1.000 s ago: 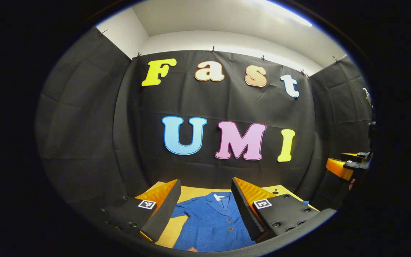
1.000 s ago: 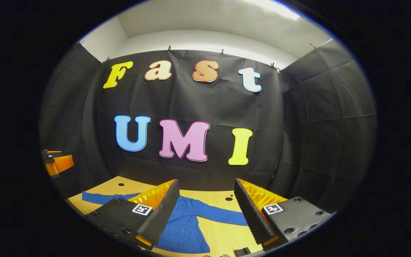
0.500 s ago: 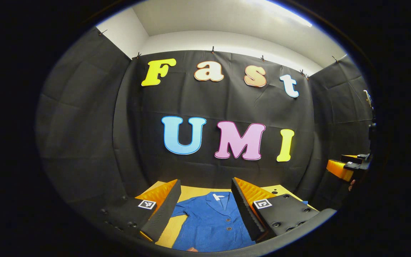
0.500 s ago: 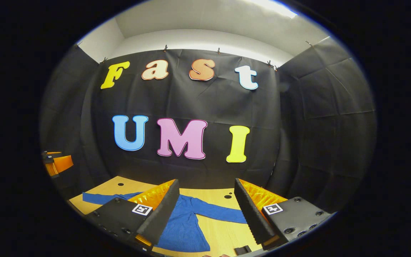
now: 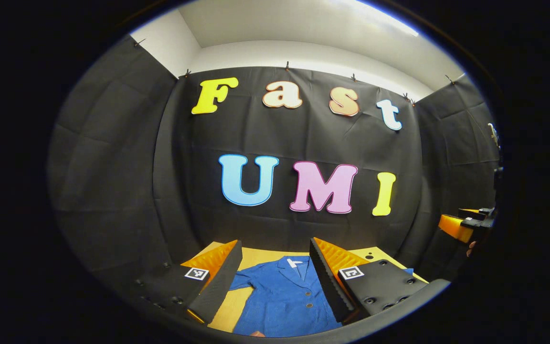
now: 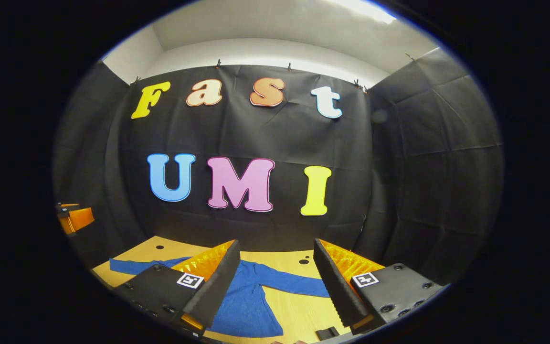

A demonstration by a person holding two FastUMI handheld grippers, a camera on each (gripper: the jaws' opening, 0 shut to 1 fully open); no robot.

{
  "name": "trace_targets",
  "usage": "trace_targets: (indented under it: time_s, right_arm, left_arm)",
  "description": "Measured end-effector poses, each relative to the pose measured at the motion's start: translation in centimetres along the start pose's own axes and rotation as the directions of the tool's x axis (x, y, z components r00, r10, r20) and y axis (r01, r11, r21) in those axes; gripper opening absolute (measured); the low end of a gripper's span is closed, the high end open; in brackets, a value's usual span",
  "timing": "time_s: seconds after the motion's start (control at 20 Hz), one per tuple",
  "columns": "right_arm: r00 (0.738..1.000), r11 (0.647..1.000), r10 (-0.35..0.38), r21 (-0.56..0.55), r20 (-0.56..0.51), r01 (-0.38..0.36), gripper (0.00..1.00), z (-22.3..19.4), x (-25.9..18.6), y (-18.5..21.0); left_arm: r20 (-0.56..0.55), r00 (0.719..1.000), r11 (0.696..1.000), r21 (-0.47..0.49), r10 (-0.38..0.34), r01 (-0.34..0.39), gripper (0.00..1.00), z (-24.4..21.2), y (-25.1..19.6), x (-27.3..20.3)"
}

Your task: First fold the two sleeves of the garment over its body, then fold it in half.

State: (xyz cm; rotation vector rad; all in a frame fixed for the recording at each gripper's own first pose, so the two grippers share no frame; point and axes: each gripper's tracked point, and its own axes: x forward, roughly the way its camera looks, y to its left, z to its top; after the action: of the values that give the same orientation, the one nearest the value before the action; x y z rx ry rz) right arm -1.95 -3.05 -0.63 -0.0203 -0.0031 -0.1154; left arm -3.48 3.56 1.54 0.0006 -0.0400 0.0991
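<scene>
Garment (image 5: 282, 296) flat on table (image 6: 299, 315), below both spread-open tools.

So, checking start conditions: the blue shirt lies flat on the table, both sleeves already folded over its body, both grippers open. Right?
Not quite. In the right gripper view the blue shirt has both sleeves spread out on the table, not folded. The rest holds.

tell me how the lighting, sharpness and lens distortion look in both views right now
Left gripper view: strong fisheye bend, wall seams curve; a bright ceiling light washes out the top; the blue button-front garment on the yellow wooden table is evenly lit and sharp. Right gripper view: same curving; the garment's long blue sleeve is crisp, no motion blur, and the edges darken.
</scene>
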Motion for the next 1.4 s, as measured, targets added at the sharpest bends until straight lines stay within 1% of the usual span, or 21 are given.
trace_targets:
  time_s: [0.05,0.1,0.15,0.2,0.25,0.3,0.35,0.4,0.5,0.55,0.6,0.65,0.7,0.75,0.8,0.85,0.95,1.1,1.25,1.35,1.4]
  right_arm:
    - [1.0,1.0,-0.003,-0.002,0.002,0.003,0.96,0.2,0.1,0.0]
    - [1.0,1.0,-0.004,-0.004,0.005,0.004,0.93,0.3,0.3,0.0]
    - [1.0,1.0,-0.006,-0.01,0.011,0.006,0.93,0.5,0.4,0.0]
    - [1.0,1.0,-0.009,-0.02,0.018,0.009,0.93,0.7,0.6,-0.1]
    - [1.0,0.999,-0.01,-0.03,0.025,0.011,0.93,1.0,0.8,-0.2]
    - [0.999,0.999,-0.011,-0.038,0.032,0.013,0.96,1.1,1.0,-0.3]
    - [0.999,0.999,-0.015,-0.038,0.032,0.017,0.93,1.2,1.4,-0.5]
    - [0.999,0.999,-0.023,-0.038,0.034,0.024,0.93,1.4,1.8,-0.8]
    - [0.998,0.998,-0.045,-0.048,0.045,0.047,0.93,1.8,2.8,-1.8]
    - [0.997,0.996,-0.057,-0.063,0.054,0.06,0.97,2.1,3.2,-2.4]
    - [0.995,0.994,-0.069,-0.08,0.072,0.075,0.97,2.6,3.8,-3.2]
    - [0.992,0.991,-0.086,-0.095,0.096,0.095,0.93,3.1,4.5,-4.2]
    - [0.987,0.985,-0.114,-0.113,0.117,0.127,0.97,3.3,5.5,-5.6]
    - [0.983,0.98,-0.142,-0.126,0.12,0.156,0.97,2.9,6.7,-7.3]
    - [0.982,0.976,-0.167,-0.125,0.088,0.177,0.95,1.7,7.7,-8.7]
    - [0.982,0.976,-0.186,-0.111,0.029,0.188,0.98,-0.1,8.5,-10.3]
    - [0.974,0.975,-0.215,-0.062,-0.069,0.211,0.96,-3.5,10.4,-13.1]
    - [0.958,0.966,-0.257,-0.054,-0.128,0.252,0.98,-7.6,14.1,-17.2]
    - [0.94,0.959,-0.282,-0.053,-0.192,0.277,0.98,-13.1,17.7,-20.6]
    - [0.918,0.956,-0.291,-0.032,-0.271,0.293,0.96,-18.3,19.8,-22.4]
    - [0.899,0.951,-0.3,-0.023,-0.318,0.309,0.98,-21.6,20.9,-23.2]
  left_arm:
    - [0.004,1.0,1.0,0.0,0.002,-0.002,0.81,0.0,0.1,0.1]
    - [0.007,1.0,1.0,0.001,0.002,-0.002,0.81,0.1,0.2,0.2]
    - [0.008,1.0,1.0,0.0,0.004,-0.004,0.79,0.0,0.3,0.3]
    - [0.006,1.0,1.0,-0.001,0.003,-0.003,0.81,0.0,0.3,0.5]
    - [0.004,1.0,1.0,-0.002,0.003,-0.003,0.79,-0.1,0.3,0.6]
    - [0.002,1.0,1.0,-0.004,0.005,-0.005,0.81,-0.2,0.4,0.7]
    - [0.003,1.0,1.0,-0.005,0.006,-0.006,0.81,-0.1,0.5,0.8]
    - [0.005,1.0,1.0,-0.008,0.006,-0.006,0.81,0.0,0.6,0.9]
    - [0.004,1.0,1.0,-0.009,0.005,-0.005,0.8,-0.1,0.7,1.4]
    - [0.001,1.0,1.0,-0.009,0.005,-0.005,0.81,-0.3,0.7,1.8]
    - [-0.003,1.0,1.0,-0.011,0.003,-0.003,0.81,-0.4,0.6,2.2]
    - [-0.006,1.0,1.0,-0.017,-0.001,0.001,0.8,-0.6,0.5,2.6]
    - [-0.011,1.0,1.0,-0.025,-0.008,0.008,0.8,-0.8,0.2,3.1]
    - [-0.017,1.0,0.999,-0.032,-0.018,0.017,0.8,-1.0,-0.1,3.6]
    - [-0.02,1.0,0.999,-0.036,-0.024,0.023,0.8,-1.2,-0.5,4.1]
    - [-0.018,0.999,0.999,-0.035,-0.028,0.027,0.81,-1.3,-0.6,4.7]
    - [-0.013,0.999,0.999,-0.025,-0.03,0.03,0.8,-1.3,-1.4,6.3]
    - [-0.022,0.999,0.999,-0.031,-0.038,0.038,0.81,-1.5,-2.8,8.2]
    - [0.0,0.999,0.998,-0.039,-0.051,0.051,0.81,-1.0,-4.6,10.4]
    - [-0.017,0.999,0.999,-0.016,-0.037,0.036,0.8,-1.5,-5.2,11.9]
    - [-0.032,0.999,0.999,-0.009,-0.036,0.036,0.79,-1.8,-5.7,12.8]
